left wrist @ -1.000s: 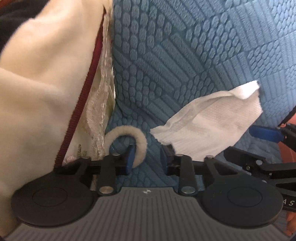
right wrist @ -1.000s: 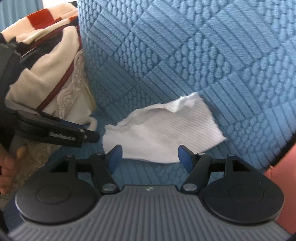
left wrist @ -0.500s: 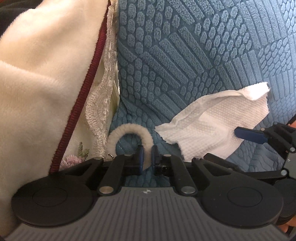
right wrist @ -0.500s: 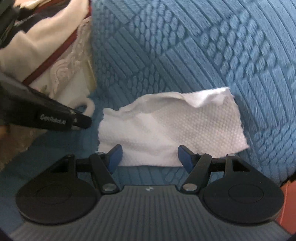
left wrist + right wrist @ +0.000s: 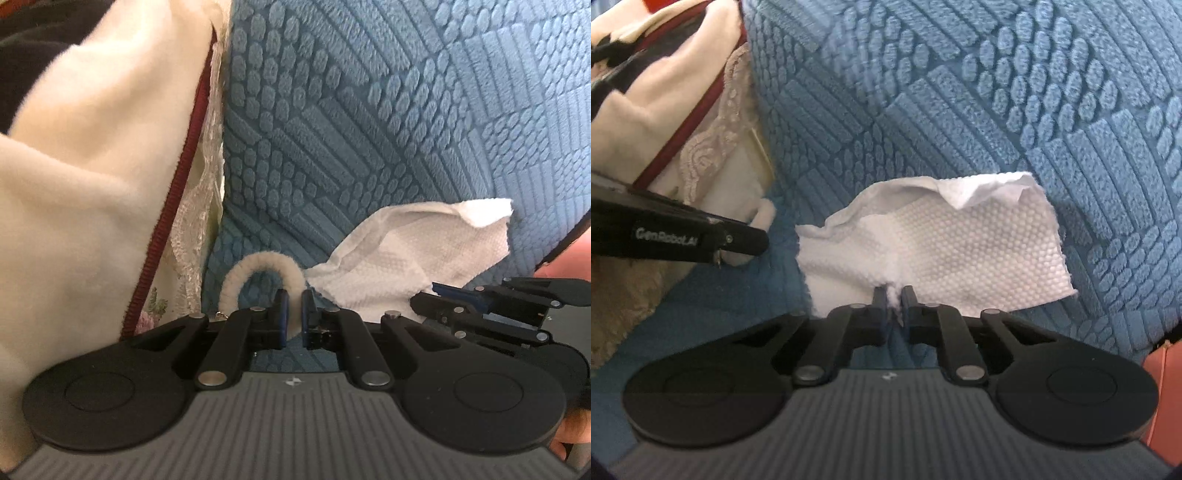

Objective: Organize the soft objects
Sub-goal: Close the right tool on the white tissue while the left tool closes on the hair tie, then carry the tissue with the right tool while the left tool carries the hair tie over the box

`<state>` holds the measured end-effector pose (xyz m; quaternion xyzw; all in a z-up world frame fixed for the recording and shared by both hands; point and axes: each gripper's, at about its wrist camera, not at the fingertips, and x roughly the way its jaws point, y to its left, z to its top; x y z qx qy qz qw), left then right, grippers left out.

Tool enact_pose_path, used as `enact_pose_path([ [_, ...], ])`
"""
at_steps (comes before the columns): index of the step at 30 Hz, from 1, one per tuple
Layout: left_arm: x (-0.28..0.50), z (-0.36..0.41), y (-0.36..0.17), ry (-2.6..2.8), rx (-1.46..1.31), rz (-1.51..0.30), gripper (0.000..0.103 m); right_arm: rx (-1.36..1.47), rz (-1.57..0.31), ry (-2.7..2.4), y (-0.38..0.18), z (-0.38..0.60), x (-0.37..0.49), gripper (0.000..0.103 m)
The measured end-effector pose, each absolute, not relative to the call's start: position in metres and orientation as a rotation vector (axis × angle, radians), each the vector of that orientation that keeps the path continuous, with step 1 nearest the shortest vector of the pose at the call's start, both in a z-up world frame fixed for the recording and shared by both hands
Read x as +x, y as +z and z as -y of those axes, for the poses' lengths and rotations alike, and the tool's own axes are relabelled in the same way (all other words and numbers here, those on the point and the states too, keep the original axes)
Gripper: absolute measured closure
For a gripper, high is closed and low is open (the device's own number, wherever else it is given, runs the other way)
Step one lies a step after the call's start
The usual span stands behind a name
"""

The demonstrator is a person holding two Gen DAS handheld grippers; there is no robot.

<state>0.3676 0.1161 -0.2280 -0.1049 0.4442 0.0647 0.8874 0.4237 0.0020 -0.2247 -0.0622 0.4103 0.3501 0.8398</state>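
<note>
1. Left wrist view: my left gripper (image 5: 291, 319) has its jaws nearly closed, pinching one end of the fuzzy cream loop (image 5: 258, 271). The loop arches up and away to the left from my fingertips, its far end dropping down beside the cream plush blanket (image 5: 96, 192). It lies on the blue quilted sofa (image 5: 369, 129), in the seat crease. The loop looks like a soft, thin, bent cord with a small metal clasp at its left foot. My right gripper (image 5: 458, 295) shows low at the right, on the paper towel (image 5: 406, 254).

2. Right wrist view: my right gripper (image 5: 894, 306) is closed to a narrow slit, nipping the near edge of the paper towel (image 5: 942, 251). The sheet spreads straight ahead of the tips, long axis left to right, leaning on the sofa (image 5: 997, 92) back. It is white, dimpled, crumpled along its top edge. My left gripper (image 5: 753, 242) sits well to the left, so the towel is the right hand's job, I judge.
</note>
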Motion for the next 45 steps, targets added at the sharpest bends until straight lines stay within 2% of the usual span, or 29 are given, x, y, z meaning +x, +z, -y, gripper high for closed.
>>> enact_pose_path([
  [12, 0.328, -0.096, -0.197, 0.056, -0.274, -0.849, 0.094, -0.138, -0.813, 0.708, -0.174, 0.036, 0.401, 0.093],
  [37, 0.273, -0.049, -0.191, 0.047, -0.301, -0.820, 0.094, -0.141, -0.821, 0.611, -0.148, 0.081, 0.316, 0.093],
  [45, 0.249, -0.028, -0.192, 0.040, -0.280, -0.810, 0.094, -0.051, -0.846, 0.594, -0.138, 0.104, 0.287, 0.093],
])
